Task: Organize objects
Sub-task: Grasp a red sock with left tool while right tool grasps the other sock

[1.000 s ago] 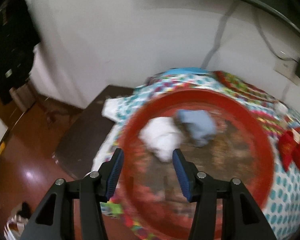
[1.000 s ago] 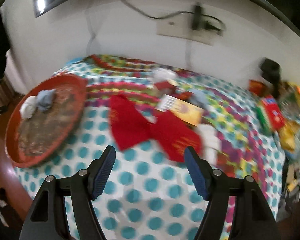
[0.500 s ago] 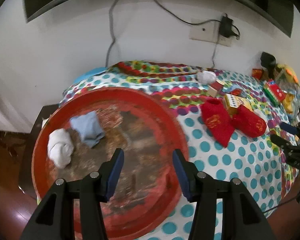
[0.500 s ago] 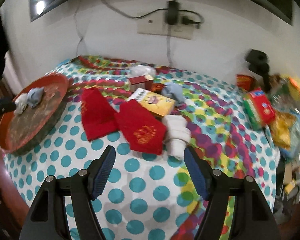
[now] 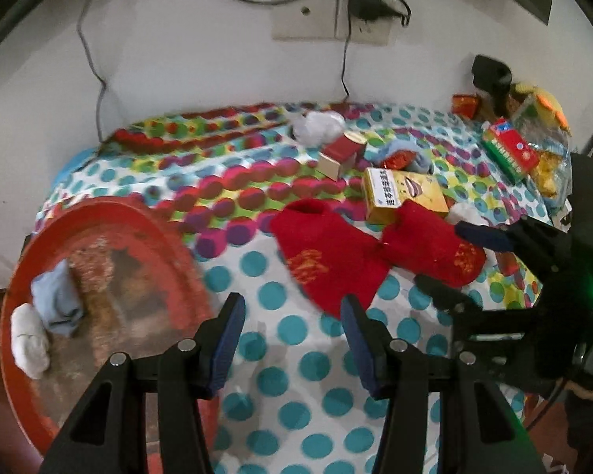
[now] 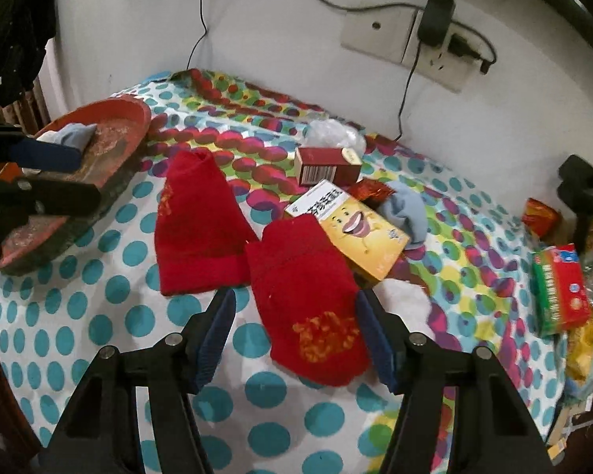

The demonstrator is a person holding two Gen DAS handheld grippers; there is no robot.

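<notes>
Two rolled socks (image 5: 47, 316) in red tray (image 5: 170, 245) | left tool (image 5: 292, 331), right tool (image 6: 296, 331): both agape, empty

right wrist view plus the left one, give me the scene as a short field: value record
surface: table under a polka-dot cloth
left gripper: open, empty, above the cloth
right gripper: open, its fingers either side of the nearer red sock
second red sock: flat, beside the first
red tray: at the table's left edge, holds a blue sock and a white sock
yellow box: partly under the nearer sock
</notes>
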